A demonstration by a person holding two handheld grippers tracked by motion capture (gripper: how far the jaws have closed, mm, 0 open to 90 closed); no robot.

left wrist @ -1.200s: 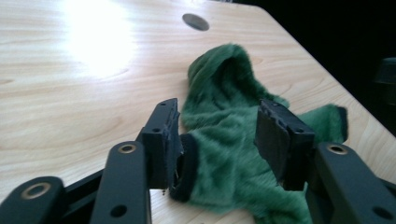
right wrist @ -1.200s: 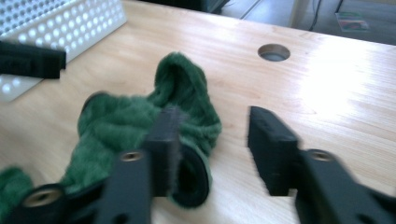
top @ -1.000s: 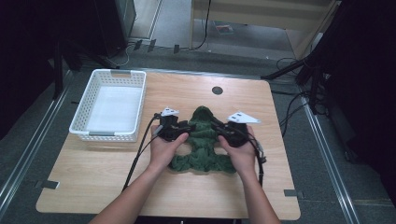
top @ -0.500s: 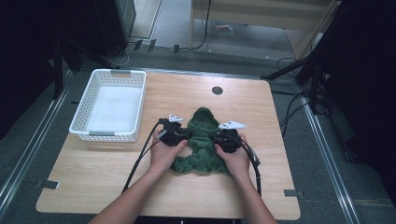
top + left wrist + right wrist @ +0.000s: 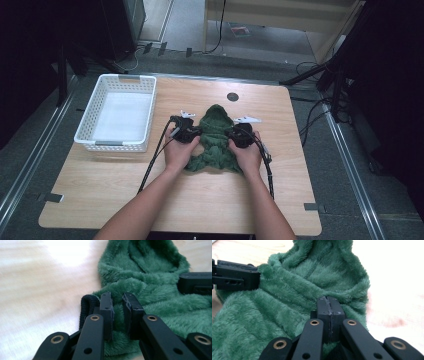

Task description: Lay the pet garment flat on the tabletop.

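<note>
A green fleece hooded garment (image 5: 216, 137) lies bunched in the middle of the wooden table (image 5: 200, 200), its hood pointing away from me. My left gripper (image 5: 196, 133) is at its left side, and in the left gripper view its jaws (image 5: 117, 300) are shut on a fold of the green garment (image 5: 150, 282), beside a black ribbed cuff (image 5: 87, 305). My right gripper (image 5: 233, 135) is at the garment's right side. In the right gripper view the right gripper (image 5: 328, 302) has its pads pressed together at the edge of the garment (image 5: 294, 290).
A white plastic basket (image 5: 115, 145) stands on the left part of the table. A dark round hole (image 5: 232, 96) sits near the far edge. Cables trail from both grippers toward me. Bare wood lies in front of the garment and to its right.
Both grippers have moved inward toward each other with the garment's sides. The garment is narrower and more bunched than a second ago.
</note>
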